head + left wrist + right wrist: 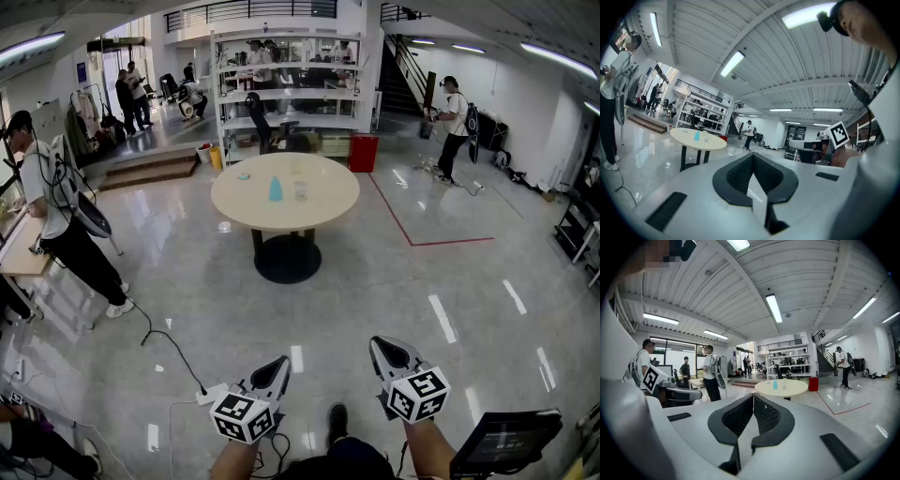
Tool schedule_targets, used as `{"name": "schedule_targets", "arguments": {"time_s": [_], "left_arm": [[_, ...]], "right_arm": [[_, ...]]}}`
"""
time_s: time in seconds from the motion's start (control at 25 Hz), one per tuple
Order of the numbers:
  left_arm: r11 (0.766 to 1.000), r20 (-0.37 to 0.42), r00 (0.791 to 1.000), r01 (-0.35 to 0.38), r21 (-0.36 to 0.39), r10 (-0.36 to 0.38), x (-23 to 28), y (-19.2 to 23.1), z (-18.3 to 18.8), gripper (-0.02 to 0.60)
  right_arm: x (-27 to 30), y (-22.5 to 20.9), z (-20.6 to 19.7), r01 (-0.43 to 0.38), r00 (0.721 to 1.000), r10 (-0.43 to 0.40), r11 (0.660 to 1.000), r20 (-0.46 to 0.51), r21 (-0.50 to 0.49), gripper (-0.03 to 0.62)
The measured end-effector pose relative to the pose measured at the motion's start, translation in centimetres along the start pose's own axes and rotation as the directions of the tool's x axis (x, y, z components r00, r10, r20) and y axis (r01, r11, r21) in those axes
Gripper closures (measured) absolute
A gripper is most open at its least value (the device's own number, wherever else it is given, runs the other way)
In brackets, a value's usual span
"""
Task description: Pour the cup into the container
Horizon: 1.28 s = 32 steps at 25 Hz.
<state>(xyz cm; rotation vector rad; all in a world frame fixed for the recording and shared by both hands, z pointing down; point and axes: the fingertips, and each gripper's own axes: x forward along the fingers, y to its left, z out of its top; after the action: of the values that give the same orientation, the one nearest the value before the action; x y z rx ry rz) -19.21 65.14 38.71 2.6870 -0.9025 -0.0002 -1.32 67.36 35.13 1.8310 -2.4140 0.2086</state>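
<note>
A round beige table [319,208] stands several steps ahead across the shiny floor. On it are a light blue cup [276,189] and a clear container [300,190] beside it; the cup [697,136] [775,385] shows small in both gripper views. My left gripper [278,366] is low in the head view, far from the table, jaws shut and empty. My right gripper [383,349] is level with it, also shut with nothing held. Each gripper view looks along closed black jaws toward the table [691,139] [792,389].
A person [56,220] stands at left by a desk [21,253]. A white power strip [212,394] and cable lie on the floor by my left gripper. Red tape [412,242] marks the floor at right; a person [454,127] stands there. Shelves [291,89] stand behind the table.
</note>
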Motion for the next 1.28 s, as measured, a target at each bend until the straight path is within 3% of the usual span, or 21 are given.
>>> {"name": "schedule_targets", "arguments": {"time_s": [0.16, 0.56, 0.84, 1.28], "left_arm": [[1.0, -0.007, 1.0, -0.016, 0.007, 0.016, 0.3, 0.7, 0.7, 0.581], [0.996, 0.01, 0.997, -0.083, 0.039, 0.083, 15.6, 6.6, 5.1, 0.581], [0.991, 0.008, 0.993, -0.122, 0.054, 0.122, 23.4, 9.1, 7.3, 0.581], [0.991, -0.023, 0.991, -0.129, 0.043, 0.13, 32.1, 16.0, 7.9, 0.581]], "right_arm": [[0.9, -0.4, 0.7, -0.008, 1.0, 0.008, 1.0, 0.015, 0.012, 0.587], [12.7, -13.1, 3.9, -0.065, 0.996, 0.064, 0.998, 0.058, 0.017, 0.587], [18.4, -20.0, 5.8, -0.09, 0.994, 0.09, 0.996, 0.064, -0.01, 0.588], [28.2, -25.2, 5.0, -0.112, 0.993, 0.111, 0.994, 0.032, 0.009, 0.587]]}}
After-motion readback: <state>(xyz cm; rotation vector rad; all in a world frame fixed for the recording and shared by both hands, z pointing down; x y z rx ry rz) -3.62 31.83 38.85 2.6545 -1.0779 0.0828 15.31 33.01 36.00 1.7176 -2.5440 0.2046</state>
